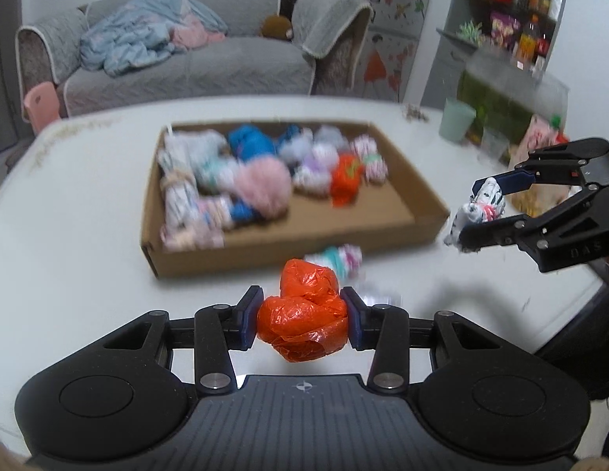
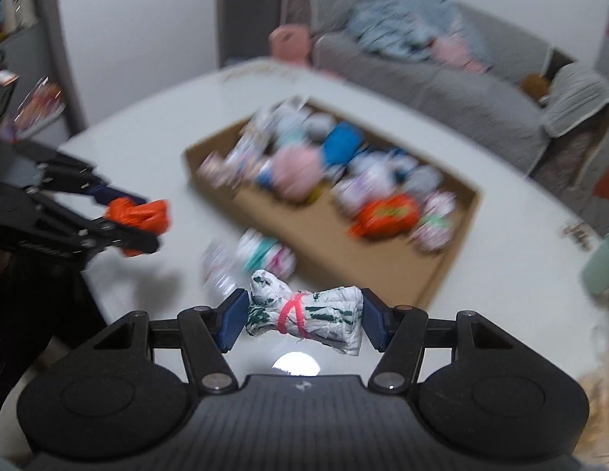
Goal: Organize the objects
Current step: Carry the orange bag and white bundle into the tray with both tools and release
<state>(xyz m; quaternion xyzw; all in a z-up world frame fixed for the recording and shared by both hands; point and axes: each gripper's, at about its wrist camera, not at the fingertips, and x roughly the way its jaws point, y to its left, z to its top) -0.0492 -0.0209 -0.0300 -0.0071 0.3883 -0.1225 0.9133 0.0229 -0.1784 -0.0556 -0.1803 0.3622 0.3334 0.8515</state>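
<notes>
My left gripper is shut on an orange knotted plastic bag and holds it above the white table, in front of the cardboard box. My right gripper is shut on a white bag bundle with green print and a red band, right of the box; it also shows in the left wrist view. The box holds several bundled bags, among them an orange one and a pink one. A loose white, teal and pink bundle lies on the table just before the box.
A mint green cup stands on the table at the far right, with packets beside it. A grey sofa with blue bedding stands behind the table. Shelves with goods are at the back right.
</notes>
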